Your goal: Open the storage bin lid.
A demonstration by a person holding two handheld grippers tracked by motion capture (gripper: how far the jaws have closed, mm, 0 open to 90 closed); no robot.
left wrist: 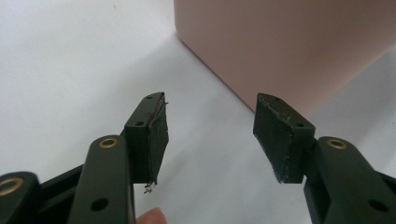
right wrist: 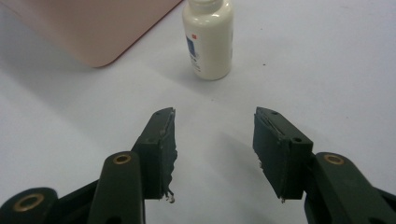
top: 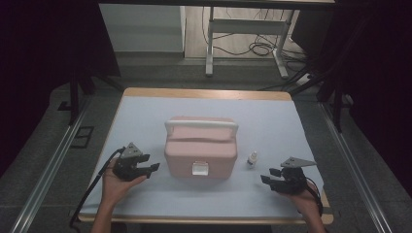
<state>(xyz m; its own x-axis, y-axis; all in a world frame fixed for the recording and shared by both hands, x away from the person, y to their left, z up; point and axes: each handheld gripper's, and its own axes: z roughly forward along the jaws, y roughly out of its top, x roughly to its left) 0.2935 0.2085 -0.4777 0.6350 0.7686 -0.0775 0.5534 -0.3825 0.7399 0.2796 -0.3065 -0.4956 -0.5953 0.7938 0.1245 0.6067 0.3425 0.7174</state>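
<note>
A pink box (top: 200, 146) with a white handle and a white front latch stands shut in the middle of the table. A small white bottle (top: 251, 159) stands upright just right of it. My left gripper (top: 153, 167) rests on the table left of the box, open and holding nothing; the box's pink wall (left wrist: 289, 42) is just ahead of its jaws. My right gripper (top: 269, 175) rests on the table right of the bottle, open and holding nothing. Ahead of its jaws stand the bottle (right wrist: 208, 37) and a corner of the box (right wrist: 93, 28).
A white cloth (top: 145, 116) covers the wooden table, whose edge (top: 204, 93) shows at the far side. Metal rails run along both sides of the table. A white desk frame (top: 243, 29) and cables stand on the floor beyond.
</note>
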